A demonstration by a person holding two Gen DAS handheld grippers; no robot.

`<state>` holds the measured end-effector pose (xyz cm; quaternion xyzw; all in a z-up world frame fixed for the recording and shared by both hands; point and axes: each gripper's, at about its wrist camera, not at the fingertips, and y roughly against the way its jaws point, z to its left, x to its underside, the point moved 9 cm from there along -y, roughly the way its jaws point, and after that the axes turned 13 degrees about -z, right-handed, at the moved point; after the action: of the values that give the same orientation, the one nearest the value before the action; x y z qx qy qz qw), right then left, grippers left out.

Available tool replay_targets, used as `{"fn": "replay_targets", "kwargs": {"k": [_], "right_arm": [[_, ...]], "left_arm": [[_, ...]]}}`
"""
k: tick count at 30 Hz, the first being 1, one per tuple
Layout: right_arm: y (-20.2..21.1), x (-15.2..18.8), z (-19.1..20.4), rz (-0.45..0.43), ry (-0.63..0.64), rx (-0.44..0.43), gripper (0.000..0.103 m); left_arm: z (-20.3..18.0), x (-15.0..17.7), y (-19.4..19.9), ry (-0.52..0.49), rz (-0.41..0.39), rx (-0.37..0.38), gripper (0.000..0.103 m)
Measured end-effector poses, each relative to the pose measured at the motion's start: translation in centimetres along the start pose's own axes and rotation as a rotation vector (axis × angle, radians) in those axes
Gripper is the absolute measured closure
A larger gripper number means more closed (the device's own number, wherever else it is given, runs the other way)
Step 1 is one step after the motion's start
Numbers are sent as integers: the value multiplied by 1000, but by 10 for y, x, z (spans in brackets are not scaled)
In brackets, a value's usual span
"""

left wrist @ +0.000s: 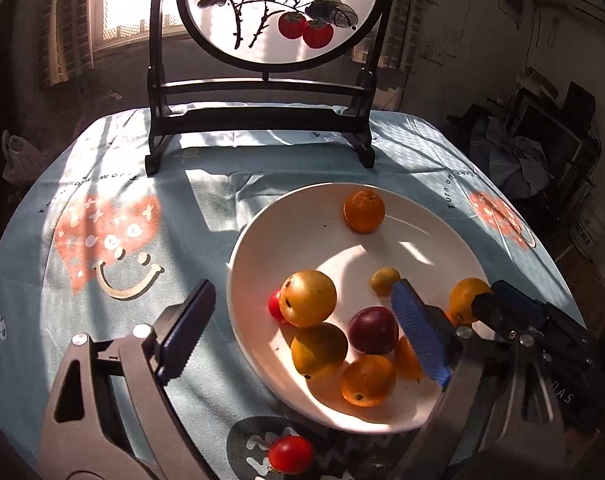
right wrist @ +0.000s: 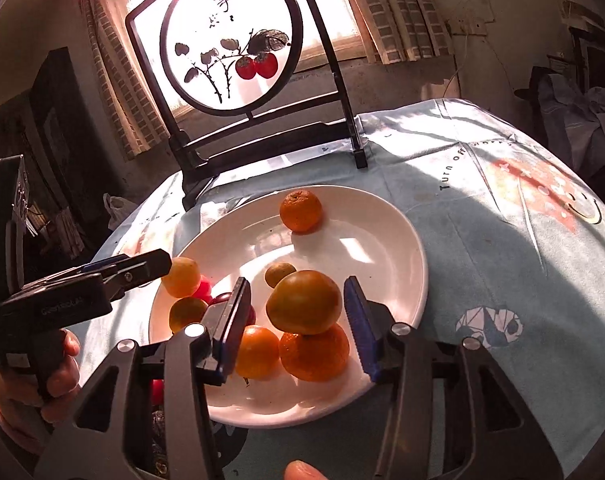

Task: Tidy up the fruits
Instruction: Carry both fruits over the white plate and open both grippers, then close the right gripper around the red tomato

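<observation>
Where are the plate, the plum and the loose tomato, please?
plate (left wrist: pixel 302 216), left wrist view, bare inner rim.
plum (left wrist: pixel 372 330), left wrist view, its middle.
tomato (left wrist: pixel 290 454), left wrist view, its middle, on the cloth.

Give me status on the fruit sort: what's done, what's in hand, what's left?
Done: most fruit sits on the white plate, including a lone orange at its far side and a pile nearer the grippers. In hand: nothing; the left gripper is wide open and the right gripper is open around the pile without pressing on it. Left: one red tomato on the tablecloth beside the plate.

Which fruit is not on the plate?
The red tomato on the cloth, just off the plate's near rim. Every other fruit lies on the plate.
</observation>
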<state>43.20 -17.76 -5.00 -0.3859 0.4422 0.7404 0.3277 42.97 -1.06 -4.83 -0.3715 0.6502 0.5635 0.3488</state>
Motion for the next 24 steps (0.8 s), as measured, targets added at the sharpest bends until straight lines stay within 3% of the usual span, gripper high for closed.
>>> {"fn": "replay_targets", "kwargs": {"k": [1, 2, 7, 14, 19, 21, 24], "right_arm": [[6, -4, 3, -13, 7, -5, 40], [13, -6, 6, -22, 9, -17, 35], [34, 3, 30, 37, -16, -119, 35], [52, 63, 66, 238, 65, -252, 35], [61, 91, 85, 341, 146, -308, 37], [68, 98, 91, 355, 186, -324, 39], [76, 109, 93, 377, 222, -345, 48]], "left_arm": [[2, -5, 10, -16, -27, -17, 8], [5, -8, 20, -33, -43, -40, 4], [29, 9, 58, -32, -86, -86, 2], [72, 72, 62, -12, 43, -175, 2], [80, 75, 67, 42, 53, -160, 2], [76, 74, 69, 62, 53, -129, 2], [75, 72, 72, 32, 38, -153, 2]]}}
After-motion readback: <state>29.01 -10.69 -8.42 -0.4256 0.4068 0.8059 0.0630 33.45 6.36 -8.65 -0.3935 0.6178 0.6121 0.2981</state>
